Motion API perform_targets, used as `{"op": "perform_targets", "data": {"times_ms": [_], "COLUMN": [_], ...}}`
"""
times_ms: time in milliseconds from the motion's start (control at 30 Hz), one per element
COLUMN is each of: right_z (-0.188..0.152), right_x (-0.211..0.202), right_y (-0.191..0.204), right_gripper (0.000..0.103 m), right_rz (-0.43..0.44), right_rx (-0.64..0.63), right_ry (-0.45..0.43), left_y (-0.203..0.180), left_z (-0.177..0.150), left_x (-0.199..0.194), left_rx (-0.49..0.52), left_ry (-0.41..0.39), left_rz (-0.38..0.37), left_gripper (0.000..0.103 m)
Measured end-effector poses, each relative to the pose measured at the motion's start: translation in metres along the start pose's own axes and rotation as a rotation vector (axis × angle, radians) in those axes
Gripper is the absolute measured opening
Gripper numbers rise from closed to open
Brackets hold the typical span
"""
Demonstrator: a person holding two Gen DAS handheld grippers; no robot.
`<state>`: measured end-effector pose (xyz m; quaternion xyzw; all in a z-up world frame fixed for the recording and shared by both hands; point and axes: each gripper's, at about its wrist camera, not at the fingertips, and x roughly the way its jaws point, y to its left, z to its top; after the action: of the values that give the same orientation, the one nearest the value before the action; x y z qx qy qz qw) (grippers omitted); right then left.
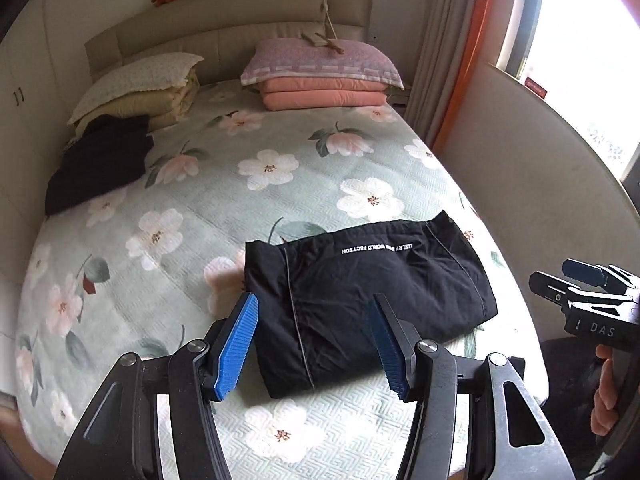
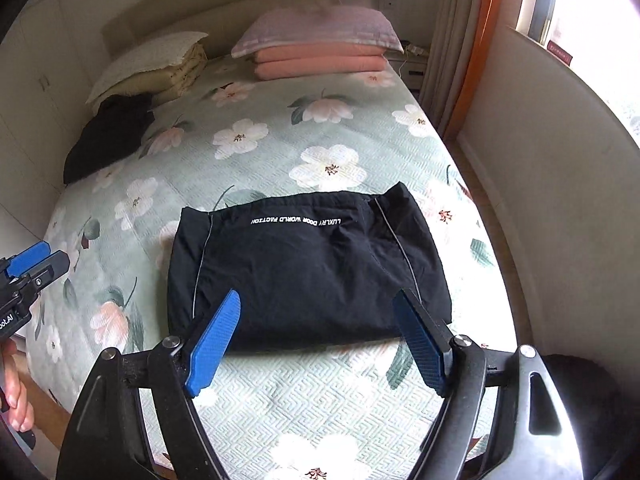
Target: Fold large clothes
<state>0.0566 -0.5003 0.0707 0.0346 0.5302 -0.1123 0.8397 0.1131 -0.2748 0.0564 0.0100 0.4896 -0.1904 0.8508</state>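
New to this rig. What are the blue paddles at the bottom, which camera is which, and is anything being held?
No robot here: a person holds a two-finger gripper in each hand, with a fisheye camera looking out along the fingers. One picture is from the left gripper, the other from the right gripper; the blue paddles are their finger pads. Both are open and hold nothing. On the flowered bed lies a folded black garment with white lettering. A second black garment sits far left by the pillows and folded blankets.
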Motion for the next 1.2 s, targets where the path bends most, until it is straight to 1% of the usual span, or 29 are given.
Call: {"op": "perform_targets", "data": {"times_ms": [133,200,367,567,700,833,1000,1200], "right_z": [0.009,0.012,0.015,0.018,0.018,0.016,0.014,0.009], "right_x": [-0.031,-0.039,-0.057,-0.057,-0.053,-0.050,-0.048,-0.045], "right_y": [0.015,0.018,0.028,0.033,0.036,0.039,0.039,0.034], "right_gripper": [0.084,0.084,0.084,0.084,0.084,0.084,0.084,0.084], "right_rz": [-0.045,-0.044,-0.085,-0.063,-0.069,-0.069,-0.079,-0.085], "right_rx": [-0.002,0.008,0.004,0.014,0.005,-0.002,-0.008,0.005], "right_ry": [-0.002,0.010,0.024,0.053,0.070,0.085,0.087,0.102], "left_y": [-0.007,-0.010,-0.021,-0.029,-0.030,-0.033,-0.036,-0.038], "left_z": [0.011,0.014,0.018,0.015,0.014,0.013,0.008,0.000], "left_x": [-0.026,-0.036,-0.057,-0.054,-0.048,-0.048,-0.042,-0.034], "left_rx": [-0.005,-0.007,-0.003,-0.020,-0.030,-0.029,-0.025,-0.037], "left_ry": [-0.002,-0.007,-0.019,0.019,0.045,0.049,0.078,0.112], "left_rz": [-0.015,-0.012,-0.005,0.012,0.027,0.050,0.068,0.068], "left_gripper": [0.059,0.059,0.059,0.059,0.059,0.059,0.059,0.059]}}
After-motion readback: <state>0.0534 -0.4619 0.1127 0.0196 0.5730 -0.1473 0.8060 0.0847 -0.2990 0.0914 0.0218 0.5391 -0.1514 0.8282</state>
